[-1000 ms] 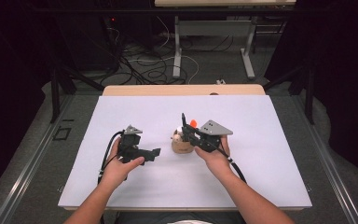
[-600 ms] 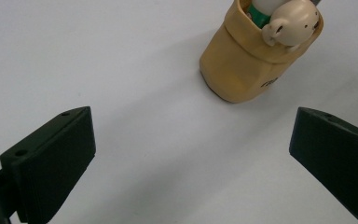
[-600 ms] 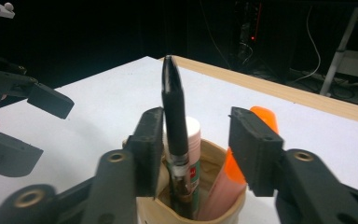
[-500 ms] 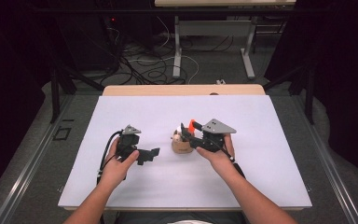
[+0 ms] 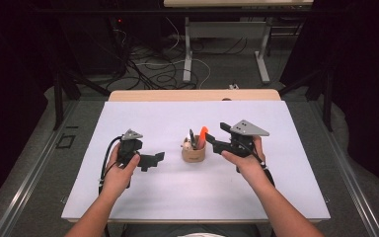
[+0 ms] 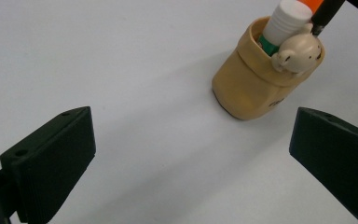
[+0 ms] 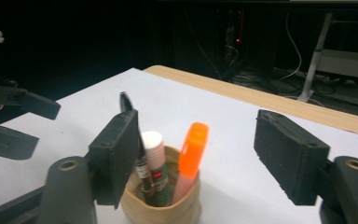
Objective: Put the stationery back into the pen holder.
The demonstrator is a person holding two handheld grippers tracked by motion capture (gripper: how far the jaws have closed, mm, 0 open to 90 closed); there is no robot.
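Note:
A tan pen cup (image 5: 193, 152) with a small bear figure on its rim (image 6: 297, 52) stands mid-table. It holds an orange highlighter (image 5: 203, 134), a black pen (image 5: 192, 137) and a white-capped marker (image 7: 153, 145). My right gripper (image 5: 217, 134) hovers just right of the cup and slightly above it. Its jaws have just been opening and press on nothing. In the right gripper view (image 7: 203, 161) the highlighter (image 7: 191, 156) shows in the gap, untouched. My left gripper (image 5: 155, 162) rests left of the cup, open and empty (image 6: 193, 163), pointing at the cup (image 6: 256, 84).
A white sheet covers the table (image 5: 276, 197), with a wooden edge (image 5: 192, 95) along the back. Beyond it lie a dark floor, cables and desk legs (image 5: 187, 54). The left gripper also appears at the left of the right gripper view (image 7: 14, 121).
The right gripper has drawn back from the cup, to the right and upward, and its jaws have opened. The left hand has stayed put.

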